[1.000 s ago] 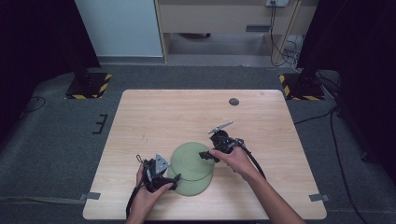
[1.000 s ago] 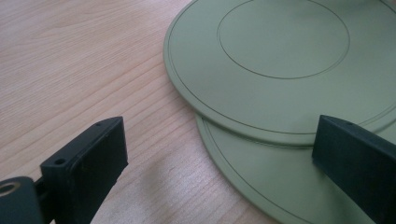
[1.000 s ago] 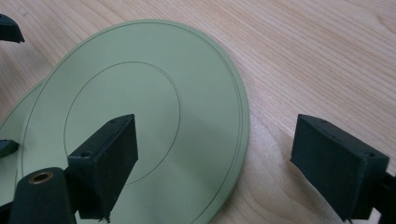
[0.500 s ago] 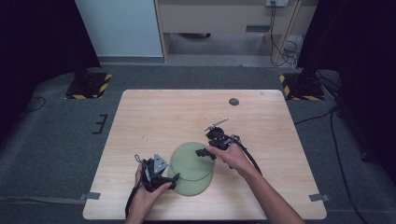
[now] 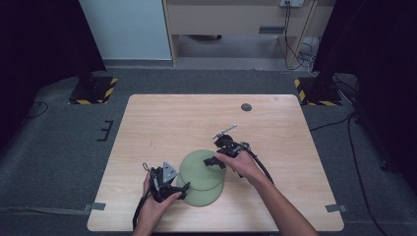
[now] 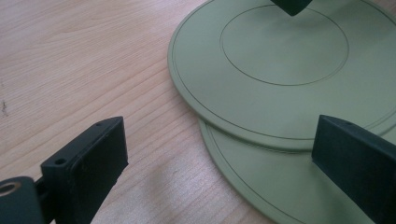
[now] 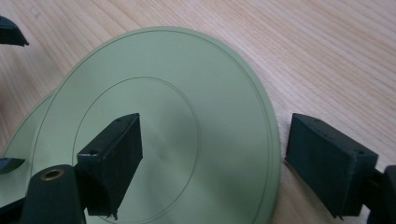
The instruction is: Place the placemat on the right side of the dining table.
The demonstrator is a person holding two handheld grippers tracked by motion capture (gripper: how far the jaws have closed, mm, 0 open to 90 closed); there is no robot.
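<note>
Two pale green plates lie stacked and offset near the table's front. The upper plate (image 5: 200, 166) (image 6: 285, 56) (image 7: 163, 93) rests on the lower plate (image 5: 201, 197) (image 6: 261, 182) (image 7: 23, 135). My left gripper (image 5: 181, 190) (image 6: 219, 140) is open at the plates' left edge, one jaw over bare wood and the other over the lower plate's rim. My right gripper (image 5: 214, 162) (image 7: 215, 135) is open and straddles the upper plate's right rim, with one jaw above the plate and the other outside it, over the table. Neither gripper's pads press on anything.
The wooden table (image 5: 162, 123) has a small dark round disc (image 5: 246, 106) near its back edge. Cables trail from both grippers toward the front. Black-and-yellow striped stand bases (image 5: 93, 91) (image 5: 319, 93) sit on the floor behind the table's corners.
My right gripper has edged slightly left, farther over the upper plate's rim. The left gripper and both plates look unmoved.
</note>
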